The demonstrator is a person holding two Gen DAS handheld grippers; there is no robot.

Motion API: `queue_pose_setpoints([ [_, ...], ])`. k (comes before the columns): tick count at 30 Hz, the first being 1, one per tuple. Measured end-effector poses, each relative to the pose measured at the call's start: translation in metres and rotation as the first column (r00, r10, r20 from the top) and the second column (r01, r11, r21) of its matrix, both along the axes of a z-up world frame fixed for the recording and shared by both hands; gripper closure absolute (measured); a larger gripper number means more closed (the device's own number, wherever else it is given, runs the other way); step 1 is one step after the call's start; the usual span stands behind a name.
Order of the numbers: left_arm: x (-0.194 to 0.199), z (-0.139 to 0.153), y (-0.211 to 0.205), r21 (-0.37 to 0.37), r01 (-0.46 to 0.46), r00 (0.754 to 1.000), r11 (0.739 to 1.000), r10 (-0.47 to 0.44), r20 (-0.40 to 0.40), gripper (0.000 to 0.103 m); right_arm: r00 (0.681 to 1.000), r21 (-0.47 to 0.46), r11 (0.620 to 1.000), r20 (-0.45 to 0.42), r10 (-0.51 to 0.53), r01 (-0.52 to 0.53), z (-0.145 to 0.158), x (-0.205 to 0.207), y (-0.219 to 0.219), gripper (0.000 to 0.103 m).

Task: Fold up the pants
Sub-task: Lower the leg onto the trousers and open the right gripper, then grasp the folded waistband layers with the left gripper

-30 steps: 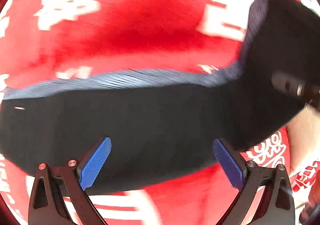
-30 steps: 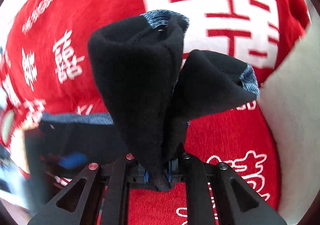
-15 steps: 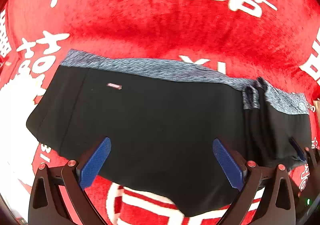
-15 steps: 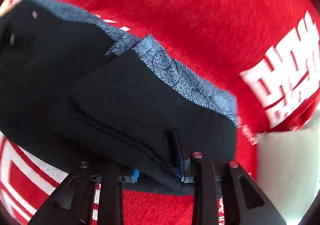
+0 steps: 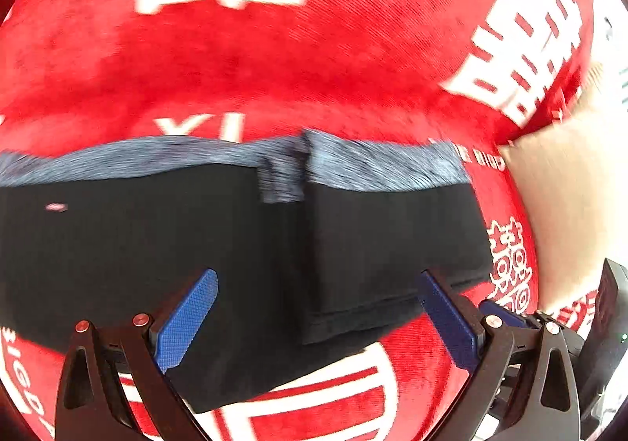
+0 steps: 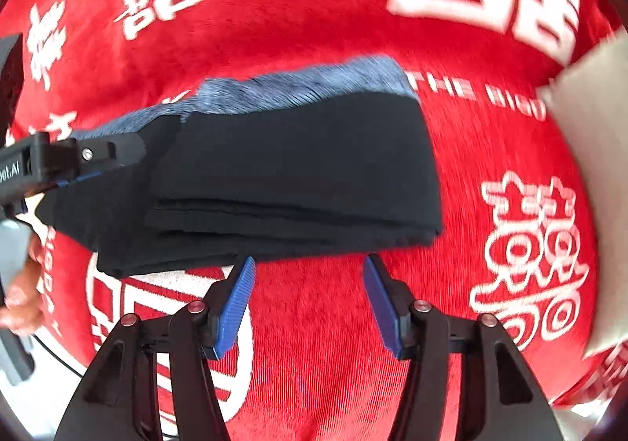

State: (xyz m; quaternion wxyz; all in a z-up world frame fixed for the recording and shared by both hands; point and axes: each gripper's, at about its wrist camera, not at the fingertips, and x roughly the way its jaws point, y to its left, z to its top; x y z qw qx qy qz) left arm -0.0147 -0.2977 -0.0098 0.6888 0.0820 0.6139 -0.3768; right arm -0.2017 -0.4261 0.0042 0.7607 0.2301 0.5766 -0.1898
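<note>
The black pants (image 5: 165, 245) with a grey-blue waistband (image 5: 376, 170) lie on the red cloth, one end folded over onto the rest (image 5: 392, 245). In the right wrist view the folded stack (image 6: 290, 174) lies just beyond my right gripper (image 6: 308, 268). That gripper is open and empty, its blue pads (image 6: 235, 303) at the near hem. My left gripper (image 5: 314, 284) is open wide over the pants, nothing between its pads (image 5: 188, 319). The left gripper also shows in the right wrist view (image 6: 70, 158) at the left end of the stack.
A red plush cloth with white characters (image 6: 314, 9) covers the surface. A pale bare surface (image 5: 569, 205) lies past the cloth's right edge, also in the right wrist view (image 6: 596, 166). A hand (image 6: 19, 292) shows at far left.
My right gripper carried the held pants end over, laid it onto the rest, then opened and backed off. The left gripper stayed open while its view shifted over the pants.
</note>
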Motion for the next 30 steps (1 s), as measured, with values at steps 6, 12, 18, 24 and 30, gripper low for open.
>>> queue_pose_setpoints([
  [6,-0.005,-0.018,-0.026,0.051,0.048,0.998,0.998,-0.046,-0.040,0.035,0.998,0.090,0.994,0.016,-0.062,0.061,-0.012,-0.016,-0.017,0.042],
  [12,-0.005,-0.039,-0.035,0.104,0.073,0.995,0.992,-0.065,-0.079,0.086,0.997,0.115,0.991,0.029,-0.069,0.065,-0.017,-0.029,-0.021,0.051],
  [18,-0.016,-0.015,-0.021,0.090,0.115,0.993,0.989,-0.113,-0.031,0.095,0.994,0.138,0.986,0.037,-0.102,0.096,-0.011,-0.038,-0.029,0.056],
  [24,-0.030,-0.039,-0.005,0.088,0.105,0.995,0.991,-0.104,-0.013,0.097,0.996,0.156,0.984,0.011,-0.093,0.090,-0.021,-0.041,-0.024,0.056],
  [30,-0.028,-0.011,0.001,0.112,0.045,0.998,0.993,-0.051,0.049,0.096,0.989,0.158,0.979,0.063,-0.137,0.126,-0.010,-0.044,-0.042,0.056],
])
